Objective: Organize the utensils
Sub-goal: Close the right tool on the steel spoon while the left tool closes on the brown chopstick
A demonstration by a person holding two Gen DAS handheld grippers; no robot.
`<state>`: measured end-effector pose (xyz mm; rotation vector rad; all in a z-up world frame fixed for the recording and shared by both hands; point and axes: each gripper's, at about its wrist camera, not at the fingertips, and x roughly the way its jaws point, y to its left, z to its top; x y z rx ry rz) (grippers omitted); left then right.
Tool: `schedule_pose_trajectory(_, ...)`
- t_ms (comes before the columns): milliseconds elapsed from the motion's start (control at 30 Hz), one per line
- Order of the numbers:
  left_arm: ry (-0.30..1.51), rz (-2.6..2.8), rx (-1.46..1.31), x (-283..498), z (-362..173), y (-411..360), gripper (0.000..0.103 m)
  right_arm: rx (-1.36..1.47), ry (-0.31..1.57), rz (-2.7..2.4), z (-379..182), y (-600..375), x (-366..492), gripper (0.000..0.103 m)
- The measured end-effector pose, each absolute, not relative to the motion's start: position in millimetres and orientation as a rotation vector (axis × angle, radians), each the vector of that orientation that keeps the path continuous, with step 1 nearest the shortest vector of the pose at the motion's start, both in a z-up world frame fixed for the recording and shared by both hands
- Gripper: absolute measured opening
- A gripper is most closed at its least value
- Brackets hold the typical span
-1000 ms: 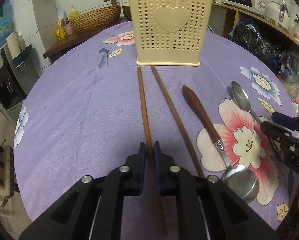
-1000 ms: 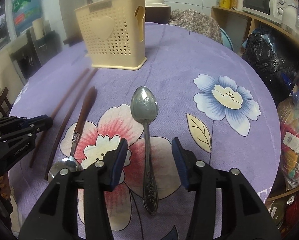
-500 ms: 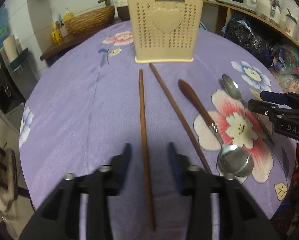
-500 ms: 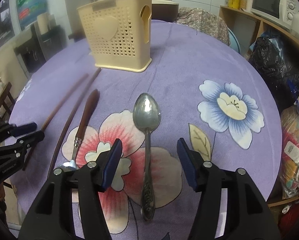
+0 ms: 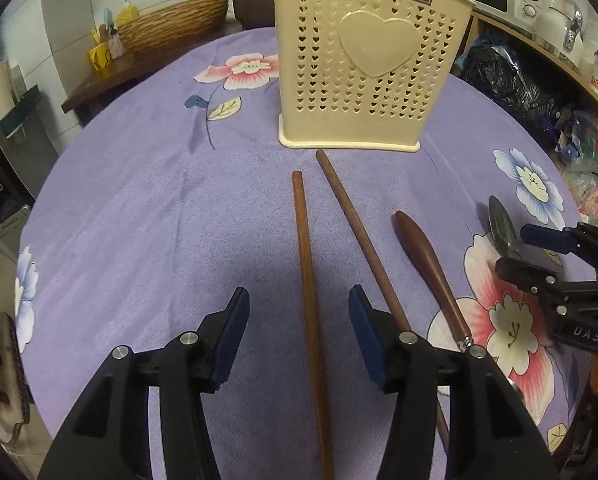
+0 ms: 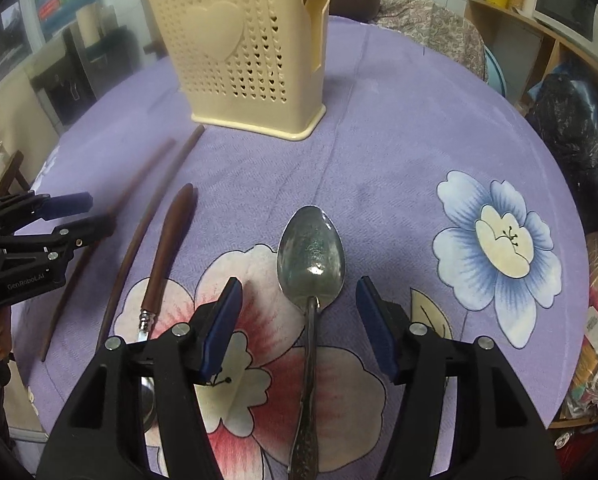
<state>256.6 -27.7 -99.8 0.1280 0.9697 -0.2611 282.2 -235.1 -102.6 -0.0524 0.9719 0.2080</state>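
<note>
While both grippers gape empty, left gripper (image 5: 297, 336) straddles round wooden chopstick (image 5: 307, 280), right gripper (image 6: 299, 320) straddles embossed steel spoon (image 6: 310, 264); perforated cream plastic holder (image 5: 363, 68) stands beyond on purple floral cloth (image 5: 159, 208).

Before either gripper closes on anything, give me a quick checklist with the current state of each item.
1. Left gripper open, jaws have just been opening: ok.
2. Left chopstick lies centred between its pads, untouched: ok.
3. Second chopstick lies apart from it, outside the jaws: ok.
4. Right gripper open, straddling the metal spoon at its neck, not pressing: ok.
5. Wooden-handled spoon outside both grippers: ok.
6. Free room inside the cream holder: cannot tell.
</note>
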Motion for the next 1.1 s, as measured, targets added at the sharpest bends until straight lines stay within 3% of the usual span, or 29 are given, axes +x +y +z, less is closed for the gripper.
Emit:
schedule_pose_trajectory(267, 0.965, -0.246, 0.148, 270, -102, -37, 0.043, -0.091, 0.965, 0.185, -104, -228, 290, 0.057)
schedule_pose_trajectory(600, 0.975, -0.227, 0.162, 298, -99, -47, 0.025, -0.082, 0.952, 0.160, -103, -228, 297, 0.038)
schedule_pose_trajectory(867, 0.971, -0.209, 0.176, 309, -98, -53, 0.009, -0.077, 0.953, 0.169, -102, -229, 299, 0.038)
schedule_pose_trajectory(1100, 0.945, -0.205, 0.138, 312, -89, -50, 0.008, -0.033, 0.939, 0.198, -94, -232, 298, 0.038)
